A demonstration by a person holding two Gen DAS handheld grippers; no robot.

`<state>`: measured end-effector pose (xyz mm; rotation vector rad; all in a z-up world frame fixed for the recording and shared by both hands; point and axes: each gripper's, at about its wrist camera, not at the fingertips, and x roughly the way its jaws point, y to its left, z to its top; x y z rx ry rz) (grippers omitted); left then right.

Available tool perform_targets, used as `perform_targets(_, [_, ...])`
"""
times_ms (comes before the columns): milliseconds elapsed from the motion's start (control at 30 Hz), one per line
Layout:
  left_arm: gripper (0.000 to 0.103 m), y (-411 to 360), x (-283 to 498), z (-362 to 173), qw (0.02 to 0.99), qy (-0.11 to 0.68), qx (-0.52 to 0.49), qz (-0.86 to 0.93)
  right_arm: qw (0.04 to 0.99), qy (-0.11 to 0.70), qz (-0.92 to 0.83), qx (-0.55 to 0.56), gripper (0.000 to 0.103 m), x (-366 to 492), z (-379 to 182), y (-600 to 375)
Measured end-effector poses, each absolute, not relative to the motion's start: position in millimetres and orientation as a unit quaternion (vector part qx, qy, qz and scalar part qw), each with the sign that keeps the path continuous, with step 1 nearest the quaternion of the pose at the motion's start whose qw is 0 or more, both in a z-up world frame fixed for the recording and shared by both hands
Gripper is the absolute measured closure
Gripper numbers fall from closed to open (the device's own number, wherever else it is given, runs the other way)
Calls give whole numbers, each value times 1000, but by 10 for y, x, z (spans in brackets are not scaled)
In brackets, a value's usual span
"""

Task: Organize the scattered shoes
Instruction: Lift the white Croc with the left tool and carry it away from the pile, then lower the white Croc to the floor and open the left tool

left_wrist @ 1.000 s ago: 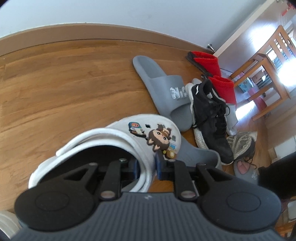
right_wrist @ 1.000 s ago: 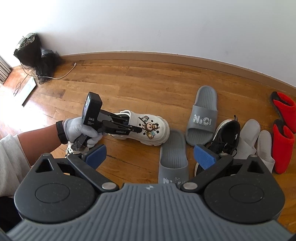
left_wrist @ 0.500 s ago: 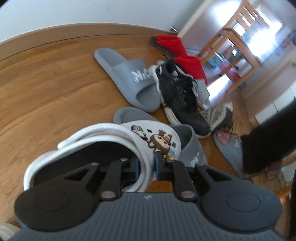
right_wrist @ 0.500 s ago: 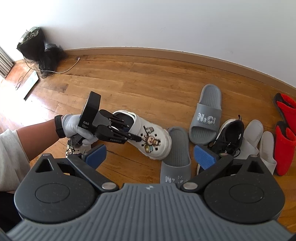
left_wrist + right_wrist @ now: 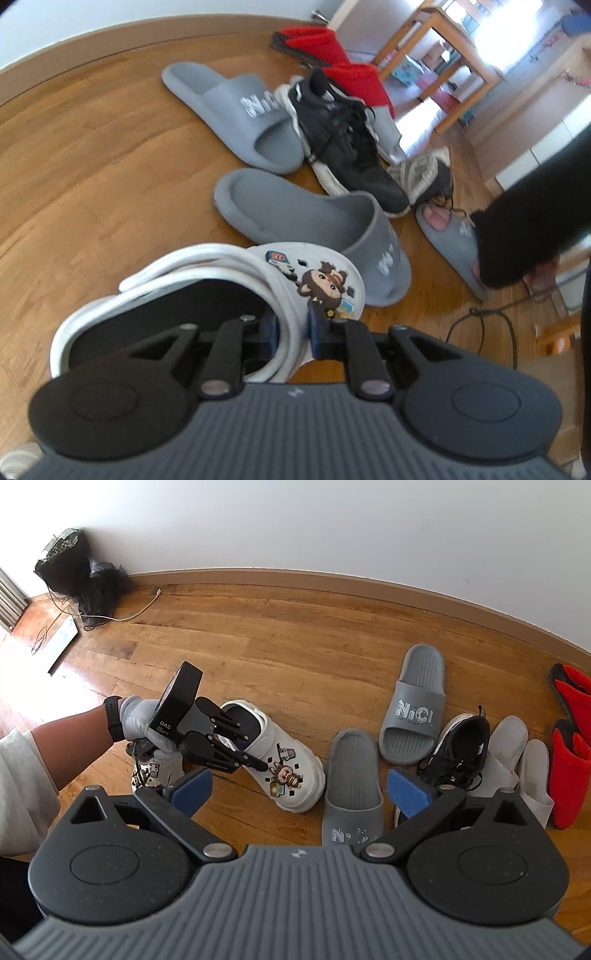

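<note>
Wooden plank floor point(image 5: 295, 646) is filling most of both frames, with a white wall point(image 5: 332, 524) running across the top of the right wrist view.

Shoe cluster is sitting right of centre in the right wrist view: two red plush slippers point(image 5: 569, 771) at the far right edge, pale grey slippers point(image 5: 517, 760) just left of them, a black lace-up sneaker point(image 5: 458, 749) touching those, then two grey rubber slides with white lettering, one upper point(image 5: 413, 709) and one lower point(image 5: 351, 786), lying side by side.

White rubber clog with a monkey charm point(image 5: 306, 269) is sitting centre-left in the right wrist view, just beside the lower grey slide, toe pointing lower right. Whether it is resting on the floor or lifted, can't tell.

Left tool point(image 5: 291, 326) is clamping the clog's upper edge, blue pads pressing on both sides of the rim. A white-gloved hand point(image 5: 144, 723) is holding it at mid-left of the right wrist view.

Right tool point(image 5: 299, 794) is hovering with fingers spread wide, gripping nothing, at the lower centre of its own frame.

A second white clog point(image 5: 155, 771) is partly hidden under the gloved hand.
</note>
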<state>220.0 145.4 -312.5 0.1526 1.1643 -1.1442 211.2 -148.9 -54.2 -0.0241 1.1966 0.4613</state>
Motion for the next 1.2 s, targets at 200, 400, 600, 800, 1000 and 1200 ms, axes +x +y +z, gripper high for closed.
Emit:
perform_targets(200, [87,1474,2162,-3177,681,524,72,-506,800,559,216,-12,1,2103,-548,-1480])
perform_targets(400, [78,1461,2140,-3158,698,513,76,-494,795,566,218,-22,1,2087,-608,-1435])
perform_targets(600, [39,1525,2076,-3137,731,509,77,-448,787,574,221,-37,1,2059,-685,-1379])
perform_targets(800, [23,1685,1905,-3031,758,497,51,-418,783,571,237,-68,1,2007,-774,-1278])
perform_targets(1000, [16,1867,1661,-2857,794,489,15,-361,773,561,276,-110,1,1934,-980,-1124])
perform_targets(1200, [15,2095,1362,-2719,832,473,-20,-290,752,560,318,-141,1,1895,-1341,-902])
